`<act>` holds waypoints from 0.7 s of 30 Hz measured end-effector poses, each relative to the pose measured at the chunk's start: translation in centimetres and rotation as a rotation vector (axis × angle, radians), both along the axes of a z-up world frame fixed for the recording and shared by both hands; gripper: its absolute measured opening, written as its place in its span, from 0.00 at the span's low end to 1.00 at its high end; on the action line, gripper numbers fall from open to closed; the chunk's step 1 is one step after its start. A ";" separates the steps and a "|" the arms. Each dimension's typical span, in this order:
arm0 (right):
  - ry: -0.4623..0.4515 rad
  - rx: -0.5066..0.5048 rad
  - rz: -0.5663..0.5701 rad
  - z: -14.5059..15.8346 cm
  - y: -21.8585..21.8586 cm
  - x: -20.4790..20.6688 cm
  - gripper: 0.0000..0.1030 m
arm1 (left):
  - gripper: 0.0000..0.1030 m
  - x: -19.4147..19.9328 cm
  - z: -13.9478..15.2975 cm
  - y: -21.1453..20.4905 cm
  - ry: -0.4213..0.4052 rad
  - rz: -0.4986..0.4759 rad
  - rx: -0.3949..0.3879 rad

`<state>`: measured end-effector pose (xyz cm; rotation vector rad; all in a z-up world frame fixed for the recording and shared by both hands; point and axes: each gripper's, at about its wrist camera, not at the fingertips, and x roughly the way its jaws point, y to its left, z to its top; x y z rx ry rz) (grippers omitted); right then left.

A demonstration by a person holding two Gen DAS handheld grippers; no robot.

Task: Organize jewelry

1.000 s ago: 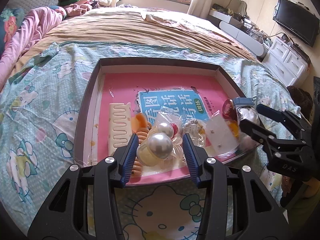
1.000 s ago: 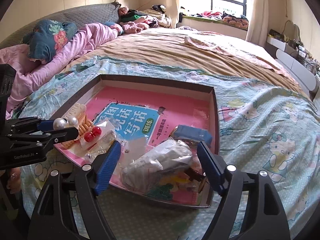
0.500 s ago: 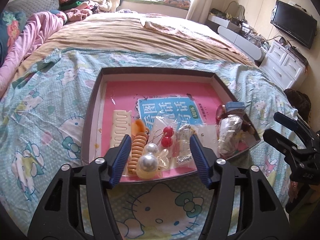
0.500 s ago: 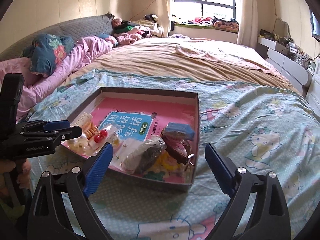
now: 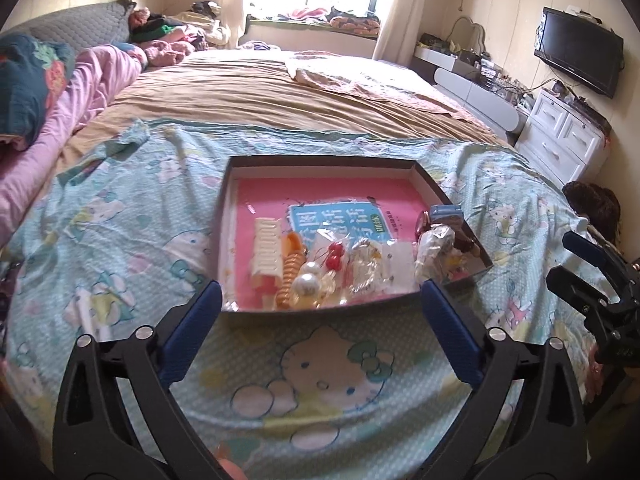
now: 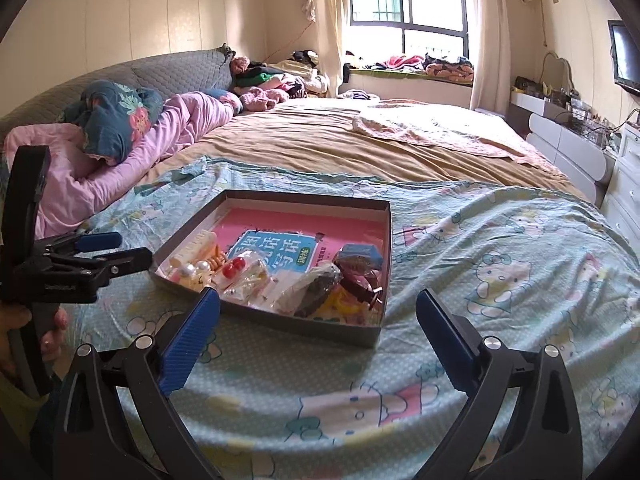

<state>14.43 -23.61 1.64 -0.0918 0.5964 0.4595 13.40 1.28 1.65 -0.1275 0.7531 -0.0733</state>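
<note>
Pink lines the floor of the shallow dark-walled tray [image 5: 430, 179] that sits on the cartoon-cat bedsheet [image 5: 328, 368], close to the bed's near edge. Everything in it is crowded along the tray's near edge. Toward the near left corner lie a cream comb [image 5: 267, 250], an orange coiled hair tie [image 5: 291, 274] beside it and a clip with two big pearls [image 5: 306, 282]. Next along come red cherry earrings [image 5: 335, 261] and small clear bags of trinkets [image 5: 364, 266]; at the near right corner a crumpled plastic bag [image 5: 434, 246] leans by a blue box [image 5: 444, 213]. A blue-covered booklet [image 5: 340, 218] lies flat under them, mid-tray.

Both tools hang short of the tray over the sheet. On the left gripper [image 5: 320, 328] the jaws have just been opening and stand spread wide with nothing between them — only bedsheet shows in the gap. On the right gripper [image 6: 318, 328] the jaws have likewise just been opening and are also wide and empty, off the tray's near right corner. From the right wrist view, a hand [image 6: 24, 332] is seen gripping the left tool's handle.
</note>
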 end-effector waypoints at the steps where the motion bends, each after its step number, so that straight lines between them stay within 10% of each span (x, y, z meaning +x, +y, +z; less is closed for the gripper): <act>1: -0.001 0.001 -0.007 0.0 -0.1 -0.3 0.95 | 0.91 -0.5 0.2 0.2 -0.001 0.011 -0.003; 21: 0.163 0.042 -0.033 -3.1 0.3 -4.2 0.95 | 0.91 -7.0 -1.2 -0.6 0.018 0.017 0.005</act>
